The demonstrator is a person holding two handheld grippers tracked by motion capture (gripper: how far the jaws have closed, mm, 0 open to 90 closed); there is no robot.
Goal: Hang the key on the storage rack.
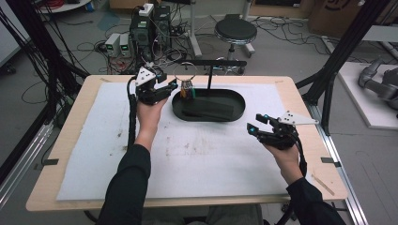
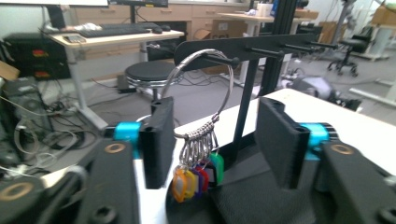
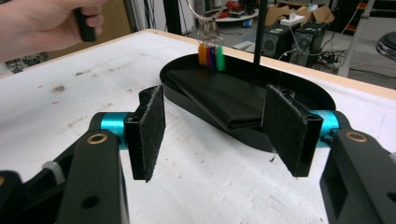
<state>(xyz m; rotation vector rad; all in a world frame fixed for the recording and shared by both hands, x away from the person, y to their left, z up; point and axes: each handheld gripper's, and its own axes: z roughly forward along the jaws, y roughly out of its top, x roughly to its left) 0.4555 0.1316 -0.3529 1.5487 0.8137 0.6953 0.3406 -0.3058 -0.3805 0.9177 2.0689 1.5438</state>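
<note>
the key ring (image 2: 203, 93) hangs on the rack's peg (image 2: 224, 59) between the left gripper's (image 2: 219, 140) parted jaws, right gripper (image 3: 217, 135) open and empty; a careless withdrawal could snag it off.

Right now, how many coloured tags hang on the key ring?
5 show: orange, yellow, red, purple and green, bunched side by side under the ring, which hangs on a peg of the rack. More may hide behind them.
</note>
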